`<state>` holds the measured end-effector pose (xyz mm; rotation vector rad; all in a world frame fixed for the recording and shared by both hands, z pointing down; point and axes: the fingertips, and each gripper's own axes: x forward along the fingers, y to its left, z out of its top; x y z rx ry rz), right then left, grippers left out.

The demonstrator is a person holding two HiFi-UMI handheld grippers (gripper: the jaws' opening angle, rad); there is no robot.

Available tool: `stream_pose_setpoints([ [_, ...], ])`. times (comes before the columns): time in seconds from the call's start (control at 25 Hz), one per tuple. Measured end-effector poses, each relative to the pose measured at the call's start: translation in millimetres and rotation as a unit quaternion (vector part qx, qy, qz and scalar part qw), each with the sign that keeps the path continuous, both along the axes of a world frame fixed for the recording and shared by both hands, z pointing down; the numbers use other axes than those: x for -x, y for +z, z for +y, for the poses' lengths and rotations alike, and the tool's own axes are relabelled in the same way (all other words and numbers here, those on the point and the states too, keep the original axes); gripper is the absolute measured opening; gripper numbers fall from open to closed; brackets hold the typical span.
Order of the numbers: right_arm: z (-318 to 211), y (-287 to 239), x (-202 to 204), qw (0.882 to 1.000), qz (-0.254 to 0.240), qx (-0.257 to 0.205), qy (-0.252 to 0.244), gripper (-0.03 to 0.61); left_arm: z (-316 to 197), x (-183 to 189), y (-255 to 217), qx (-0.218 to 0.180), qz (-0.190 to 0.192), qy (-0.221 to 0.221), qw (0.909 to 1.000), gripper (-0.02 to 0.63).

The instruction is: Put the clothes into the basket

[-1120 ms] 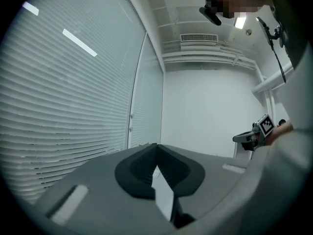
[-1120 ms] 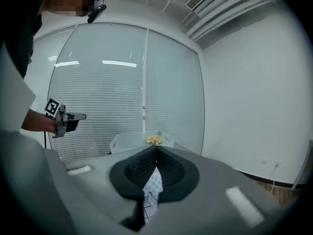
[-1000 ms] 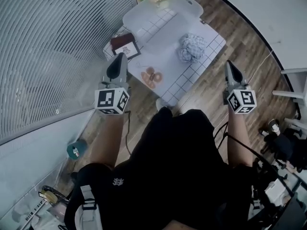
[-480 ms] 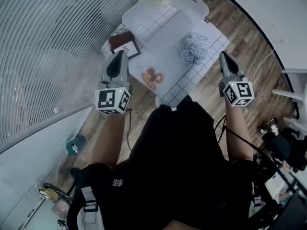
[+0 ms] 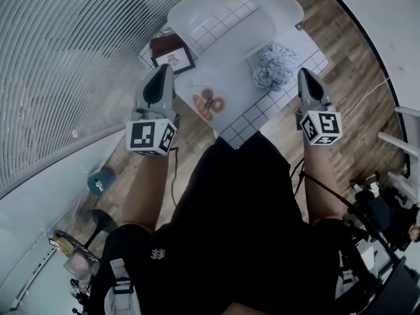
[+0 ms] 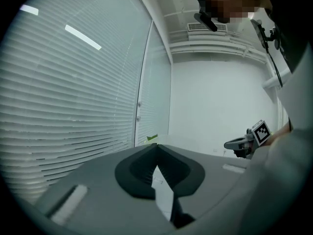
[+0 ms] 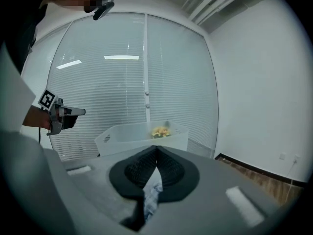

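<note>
Starting with the clothes [image 5: 274, 66]: lay outside the basket [image 5: 190, 15], just in front of its near wall, on the white gridded table [image 5: 246, 113]. Looked like one crumpled bundle of blue-and-white patterned fabric, bunched into folds. Sat as a roundish lump, so showed no clear long axis and pointed no way that could be told. Touched by neither tool.

Right gripper [image 5: 305, 72]: hung in front of the basket's right corner, just beside the bundle but apart from it, aimed toward the basket. Had its jaws pressed together at the tips with nothing clamped between them; showed only a strip of the patterned fabric through the slot beneath the tips.

Left gripper [image 5: 165, 68]: hung in front of the basket's left corner, well apart from the bundle. Had its jaws likewise closed tip to tip and empty.

Farther out from the basket: a clear dish [image 5: 209, 104] with brown pieces, in front of its middle and between the two tools; a dark framed card [image 5: 172, 58] by its left corner; yellow flowers [image 7: 159, 130] at its far side.
</note>
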<state>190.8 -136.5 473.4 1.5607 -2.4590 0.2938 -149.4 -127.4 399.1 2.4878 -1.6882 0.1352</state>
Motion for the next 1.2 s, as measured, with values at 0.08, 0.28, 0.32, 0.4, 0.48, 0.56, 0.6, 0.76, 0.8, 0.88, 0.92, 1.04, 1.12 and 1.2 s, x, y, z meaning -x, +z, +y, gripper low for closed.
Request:
stream_pose_setpoints([
  [0.08,-3,12,2,1.0,-0.002,0.009,-0.01,0.002,-3,-4,8,0.01,-0.003,-0.002,0.9999,0.008],
  [0.28,-11,37,8,0.999,-0.023,0.028,-0.037,0.002,-14,-10,29,0.02,-0.011,0.0,0.9997,0.008],
  [0.32,-13,42,8,0.999,-0.021,0.031,-0.038,0.002,-17,-11,33,0.02,-0.012,-0.001,0.9997,0.008],
  [0.4,-15,53,7,0.998,-0.017,0.041,-0.04,0.003,-21,-13,41,0.025,-0.016,-0.005,0.9996,0.008],
  [0.48,-17,64,7,0.997,-0.019,0.053,-0.046,0.013,-24,-15,48,0.031,-0.019,-0.008,0.9993,0.008],
  [0.56,-18,74,9,0.996,-0.019,0.063,-0.055,0.048,-24,-20,56,0.038,-0.02,-0.009,0.999,0.008],
  [0.6,-19,79,9,0.996,-0.017,0.067,-0.058,0.055,-24,-23,60,0.043,-0.02,-0.009,0.9988,0.008],
  [0.76,-24,95,11,0.995,-0.005,0.081,-0.065,0.132,-24,-30,74,0.058,-0.015,-0.013,0.9981,0.008],
  [0.8,-26,99,11,0.994,-0.002,0.085,-0.066,0.163,-24,-30,76,0.06,-0.014,-0.014,0.998,0.008],
  [0.88,-29,109,12,0.993,0.005,0.093,-0.069,0.221,-25,-30,80,0.064,-0.017,-0.016,0.9977,0.008],
  [0.92,-31,114,13,0.993,0.007,0.097,-0.071,0.249,-26,-30,81,0.066,-0.018,-0.017,0.9975,0.008],
  [1.04,-35,130,17,0.99,0.01,0.115,-0.077,0.316,-30,-26,84,0.069,-0.021,-0.025,0.9971,0.008],
  [1.12,-36,141,21,0.988,0.012,0.129,-0.085,0.351,-32,-24,85,0.071,-0.024,-0.03,0.9968,0.008],
  [1.2,-37,152,24,0.986,0.014,0.142,-0.09,0.373,-33,-24,88,0.073,-0.026,-0.034,0.9964,0.008],
])
